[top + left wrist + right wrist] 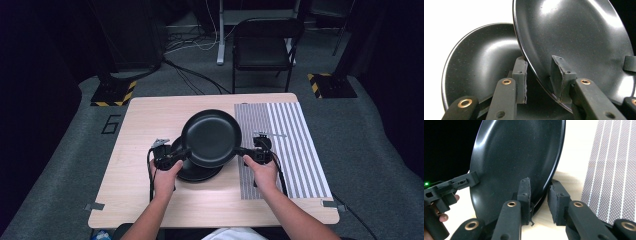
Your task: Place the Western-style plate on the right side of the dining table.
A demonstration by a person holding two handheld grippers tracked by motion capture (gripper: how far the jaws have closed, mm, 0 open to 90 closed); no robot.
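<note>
While both hold:
Left gripper [176, 156]: clamps upper plate [211, 137] rim.
Right gripper [243, 152]: clamps opposite rim.
Lower plate [197, 171]: on worktop [145, 125].

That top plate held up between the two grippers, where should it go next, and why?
Probably sideways to the striped mat and down. The top plate is pinched at opposite rims by the left gripper and right gripper, lifted off the lower plate, and the mat beside it lies bare.
</note>
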